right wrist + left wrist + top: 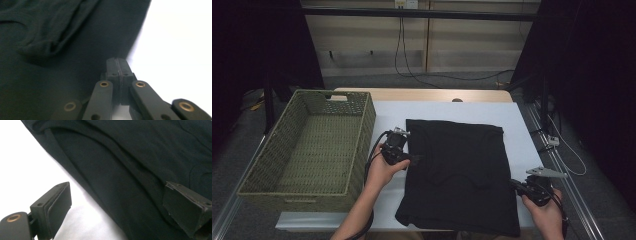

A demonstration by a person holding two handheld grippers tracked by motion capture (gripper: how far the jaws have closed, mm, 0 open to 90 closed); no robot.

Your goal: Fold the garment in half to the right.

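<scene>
Black garment [459, 175] lies folded flat on the white table cover [387, 112], filling the middle and hanging a bit over the near edge. Woven green basket [312, 145] sits left of the garment, apart from it, nothing visible inside.

Left gripper [414, 160] sits at the garment's left edge, about halfway up; in the left gripper view its jaws are spread wide, one pad over white cover, the other over the cloth (fabric edge [82, 182] runs between them, not pinched).

Right gripper [515, 185] is at the garment's right edge, near the lower corner; in the right gripper view its jaws are pressed together right at the cloth edge [135, 47], and I can't tell if any fabric is caught between them.

Cables [407, 55] hang beyond the garment on the far wall. Nothing sits on top of the garment.
</scene>
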